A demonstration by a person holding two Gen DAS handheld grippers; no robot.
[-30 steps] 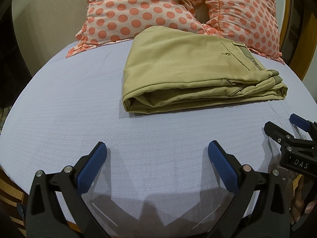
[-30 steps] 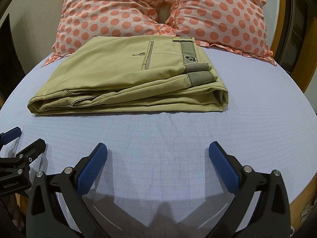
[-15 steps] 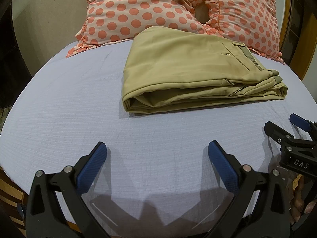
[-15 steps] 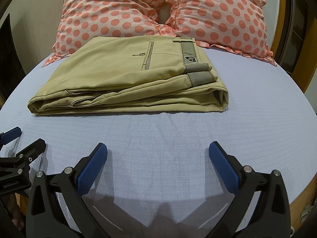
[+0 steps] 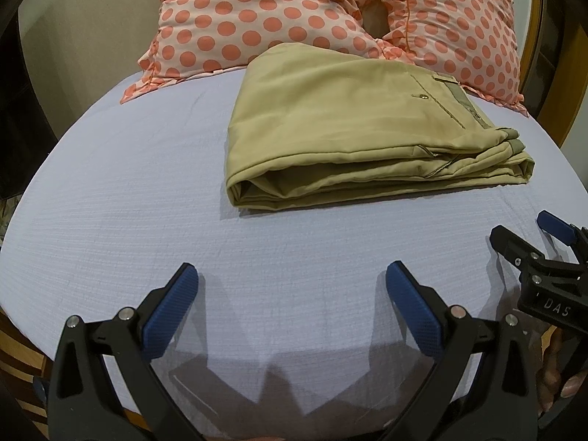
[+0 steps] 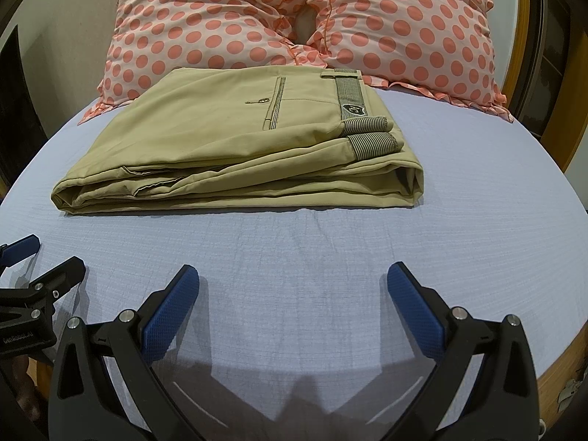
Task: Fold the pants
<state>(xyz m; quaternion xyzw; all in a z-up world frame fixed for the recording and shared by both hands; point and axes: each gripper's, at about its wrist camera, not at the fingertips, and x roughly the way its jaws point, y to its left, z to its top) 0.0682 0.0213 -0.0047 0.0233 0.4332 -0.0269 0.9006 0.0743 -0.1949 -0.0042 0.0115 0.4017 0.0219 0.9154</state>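
Note:
The khaki pants (image 5: 360, 136) lie folded in a flat stack on the pale blue bed sheet (image 5: 128, 191), waistband to the right; they also show in the right wrist view (image 6: 239, 147). My left gripper (image 5: 292, 308) is open and empty, hovering over the sheet in front of the pants. My right gripper (image 6: 294, 308) is open and empty too, also well short of the pants. The right gripper also shows at the right edge of the left wrist view (image 5: 529, 235), and the left gripper at the left edge of the right wrist view (image 6: 44, 257).
Two pink polka-dot pillows (image 6: 205, 25) (image 6: 408, 25) lean behind the pants at the head of the bed. A wooden bed frame (image 6: 573, 125) runs along the right. The sheet's front edge lies just under the grippers.

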